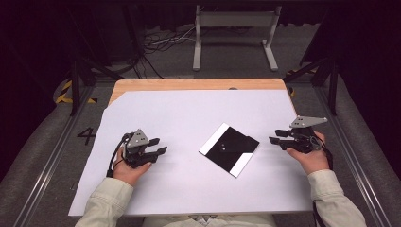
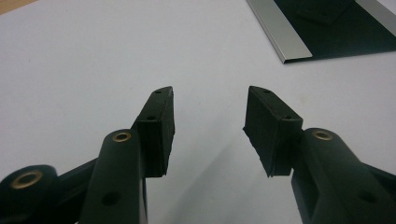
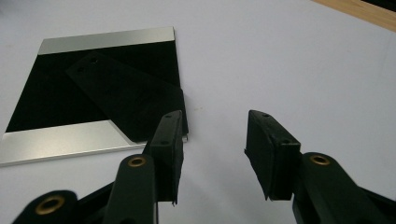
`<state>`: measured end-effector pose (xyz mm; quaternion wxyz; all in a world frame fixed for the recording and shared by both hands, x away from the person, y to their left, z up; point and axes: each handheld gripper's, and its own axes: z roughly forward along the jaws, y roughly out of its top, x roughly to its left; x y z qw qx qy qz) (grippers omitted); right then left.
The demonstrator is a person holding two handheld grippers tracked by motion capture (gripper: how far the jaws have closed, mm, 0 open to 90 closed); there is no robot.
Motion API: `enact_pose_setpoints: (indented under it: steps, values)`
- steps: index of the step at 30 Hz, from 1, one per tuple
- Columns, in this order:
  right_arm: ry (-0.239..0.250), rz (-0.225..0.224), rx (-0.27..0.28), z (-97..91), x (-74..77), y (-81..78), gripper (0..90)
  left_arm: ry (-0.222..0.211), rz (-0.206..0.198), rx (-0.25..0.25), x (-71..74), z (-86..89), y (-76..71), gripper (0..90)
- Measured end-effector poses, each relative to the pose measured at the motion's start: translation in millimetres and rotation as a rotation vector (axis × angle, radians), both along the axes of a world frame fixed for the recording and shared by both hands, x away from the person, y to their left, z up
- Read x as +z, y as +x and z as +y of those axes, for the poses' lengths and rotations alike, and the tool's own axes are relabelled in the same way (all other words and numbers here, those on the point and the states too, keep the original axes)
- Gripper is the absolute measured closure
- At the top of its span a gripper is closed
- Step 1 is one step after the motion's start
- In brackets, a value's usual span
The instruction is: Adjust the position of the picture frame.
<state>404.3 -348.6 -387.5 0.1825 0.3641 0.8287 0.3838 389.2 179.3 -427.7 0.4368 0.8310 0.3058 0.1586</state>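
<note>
A square black plate with silver strips along two edges (image 1: 229, 149) lies near the middle of the white sheet, turned like a diamond. A smaller black piece with small holes (image 3: 126, 95) rests on top of it. My left gripper (image 1: 158, 146) sits to the plate's left, jaws open and empty, pointing toward it; the plate's corner (image 2: 327, 28) shows at the top right of the left gripper view. My right gripper (image 1: 277, 136) is at the plate's right, open and empty, its jaws just short of the plate's near corner (image 3: 182, 135).
A white sheet (image 1: 189, 118) covers most of the wooden table (image 1: 198, 84). Beyond the table stand a grey metal frame (image 1: 235, 35) and loose cables (image 1: 161, 45) on the floor. Rails run along both sides of the table.
</note>
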Motion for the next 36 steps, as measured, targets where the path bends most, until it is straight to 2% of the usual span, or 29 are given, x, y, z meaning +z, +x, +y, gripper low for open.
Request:
enact_pose_setpoints:
  steps: [7, 12, 19, 30, 34, 36]
  values:
    - [0.037, 0.009, 0.011, 3.8, 8.4, 1.1, 52.9, -0.059, 0.037, 0.015, -1.7, 3.9, 3.0, 53.2]
    - [0.063, 0.042, 0.019, 11.1, 14.6, 6.7, 50.7, -0.043, 0.033, 0.018, -2.8, 4.2, 4.5, 53.2]
    - [0.097, 0.067, 0.021, 19.6, 15.3, 18.3, 49.4, -0.029, 0.04, 0.013, -4.0, 0.0, 5.2, 53.1]
    - [0.11, 0.087, 0.033, 33.0, 13.3, 31.0, 47.5, -0.021, 0.043, 0.013, -4.8, -0.9, 5.6, 52.7]
    - [0.113, 0.119, 0.032, 37.0, 8.1, 35.8, 46.8, -0.021, 0.046, 0.012, -5.3, -1.4, 5.5, 52.5]
    - [0.105, 0.144, 0.044, 37.8, 5.0, 38.6, 49.2, -0.018, 0.044, 0.0, -5.5, -1.5, 5.9, 53.1]
